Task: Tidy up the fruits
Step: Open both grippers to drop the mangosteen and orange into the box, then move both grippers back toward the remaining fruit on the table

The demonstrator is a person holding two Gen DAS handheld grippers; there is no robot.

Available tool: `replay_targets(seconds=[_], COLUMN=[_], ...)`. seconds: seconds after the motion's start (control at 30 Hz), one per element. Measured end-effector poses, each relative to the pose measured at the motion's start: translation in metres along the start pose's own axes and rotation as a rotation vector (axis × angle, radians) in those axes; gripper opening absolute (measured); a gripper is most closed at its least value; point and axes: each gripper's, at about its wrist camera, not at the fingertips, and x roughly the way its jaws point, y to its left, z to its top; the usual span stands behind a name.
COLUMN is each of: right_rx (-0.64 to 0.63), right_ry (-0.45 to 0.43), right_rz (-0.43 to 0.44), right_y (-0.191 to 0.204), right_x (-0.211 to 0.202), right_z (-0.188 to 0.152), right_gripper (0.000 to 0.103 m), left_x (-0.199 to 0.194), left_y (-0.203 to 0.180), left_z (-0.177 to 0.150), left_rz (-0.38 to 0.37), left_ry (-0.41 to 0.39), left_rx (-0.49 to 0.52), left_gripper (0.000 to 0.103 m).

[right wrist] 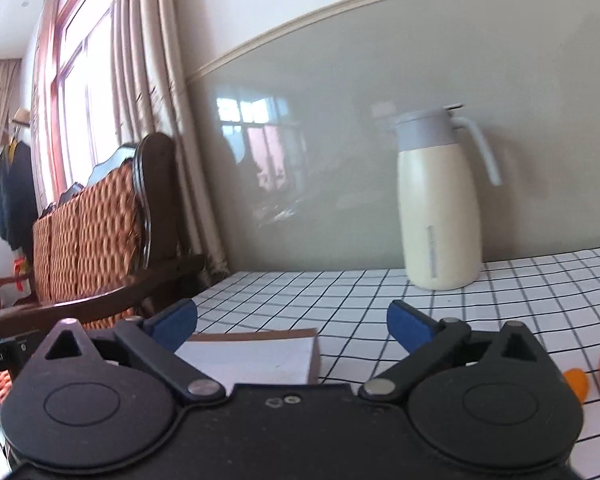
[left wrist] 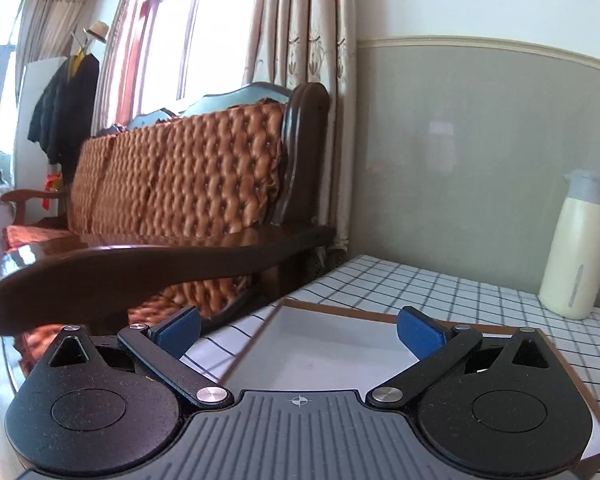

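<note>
Both tools, left (left wrist: 298, 330) and right (right wrist: 292, 326), wide open (nothing held), orange fruits (right wrist: 576, 382) off right of the right tool.

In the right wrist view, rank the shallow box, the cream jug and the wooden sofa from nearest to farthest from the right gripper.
From the right gripper, jaws open:
1. Shallow box, just below and ahead, slightly left.
2. Cream jug, ahead right, by the wall.
3. Wooden sofa, far left, beyond the table edge.

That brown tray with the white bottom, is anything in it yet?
Empty, as far as shown: the tray shows only bare white floor; the near part is hidden behind the left gripper.
</note>
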Motion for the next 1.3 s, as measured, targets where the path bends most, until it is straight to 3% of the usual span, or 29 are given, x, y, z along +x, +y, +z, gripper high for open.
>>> replay_targets(seconds=[0.17, 0.33, 0.53, 0.93, 1.3], right_rx=[-0.007, 0.0, -0.011, 0.036, 0.075], right_ry=[-0.04, -0.003, 0.078, 0.096, 0.107], right_rz=[-0.046, -0.048, -0.041, -0.101, -0.197], right_y=[-0.01, -0.019, -0.024, -0.053, -0.087], right_x=[-0.008, -0.009, -0.013, -0.036, -0.062], right_z=[0.001, -0.001, -0.005, -0.008, -0.009], right_gripper=[0.097, 0.097, 0.097, 0.097, 0.097], left_x=[-0.003, -0.012, -0.016, -0.027, -0.045], left_y=[-0.009, -0.028, -0.048, -0.088, -0.14], left_z=[-0.001, -0.005, -0.01, -0.016, -0.024], left_rz=[-0.013, 0.015, -0.048, -0.14, -0.238], left_ry=[-0.004, -0.032, 0.022, 0.096, 0.092], left_rx=[0.004, 0.091, 0.149, 0.152, 0.216], left_gripper=[0.103, 0.103, 0.103, 0.103, 0.103])
